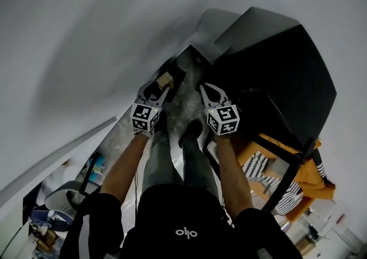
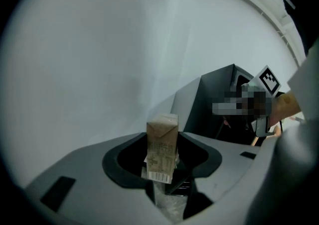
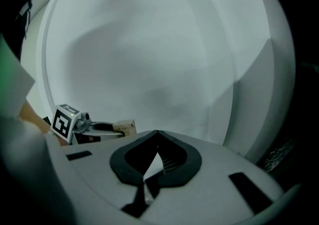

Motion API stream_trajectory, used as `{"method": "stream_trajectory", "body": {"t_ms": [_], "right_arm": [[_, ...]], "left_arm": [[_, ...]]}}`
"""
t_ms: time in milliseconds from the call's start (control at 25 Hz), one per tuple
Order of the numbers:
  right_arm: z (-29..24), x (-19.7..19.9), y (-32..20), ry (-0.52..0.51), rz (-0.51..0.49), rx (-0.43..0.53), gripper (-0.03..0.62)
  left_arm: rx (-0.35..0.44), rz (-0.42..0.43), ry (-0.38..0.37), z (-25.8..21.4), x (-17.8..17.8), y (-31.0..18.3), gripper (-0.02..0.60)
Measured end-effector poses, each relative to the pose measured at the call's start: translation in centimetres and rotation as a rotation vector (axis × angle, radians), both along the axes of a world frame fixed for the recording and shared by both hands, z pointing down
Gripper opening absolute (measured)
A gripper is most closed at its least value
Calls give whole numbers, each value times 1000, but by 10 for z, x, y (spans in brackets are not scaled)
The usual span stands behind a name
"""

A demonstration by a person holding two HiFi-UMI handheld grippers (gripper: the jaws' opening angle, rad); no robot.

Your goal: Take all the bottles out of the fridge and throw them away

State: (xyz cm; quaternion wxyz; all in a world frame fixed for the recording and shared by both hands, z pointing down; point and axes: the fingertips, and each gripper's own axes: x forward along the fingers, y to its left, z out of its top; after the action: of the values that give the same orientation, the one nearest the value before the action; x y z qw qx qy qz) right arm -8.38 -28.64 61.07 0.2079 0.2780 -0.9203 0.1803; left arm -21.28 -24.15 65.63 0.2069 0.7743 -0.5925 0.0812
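Left gripper view: carton (image 2: pixel 162 150) between fingers (image 2: pixel 113 168)

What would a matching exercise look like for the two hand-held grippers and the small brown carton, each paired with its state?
Things:
1. left hand-held gripper
2. right hand-held gripper
3. brown carton

States:
A. jaws together, nothing between them
B. gripped between two jaws
C. shut on a thing

Pairs: 1-C; 2-A; 3-B
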Motion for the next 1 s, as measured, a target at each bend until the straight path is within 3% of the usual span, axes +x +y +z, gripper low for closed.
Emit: {"method": "stream_trajectory", "body": {"t_ms": [560, 1000], "right_arm": [[162, -15, -29, -24, 50, -56, 9], [194, 5, -17, -16, 77, -97, 9]], "left_arm": [[-75, 28, 2, 176, 6, -43, 198], [-106, 32, 17, 212, 9, -61, 223]]}}
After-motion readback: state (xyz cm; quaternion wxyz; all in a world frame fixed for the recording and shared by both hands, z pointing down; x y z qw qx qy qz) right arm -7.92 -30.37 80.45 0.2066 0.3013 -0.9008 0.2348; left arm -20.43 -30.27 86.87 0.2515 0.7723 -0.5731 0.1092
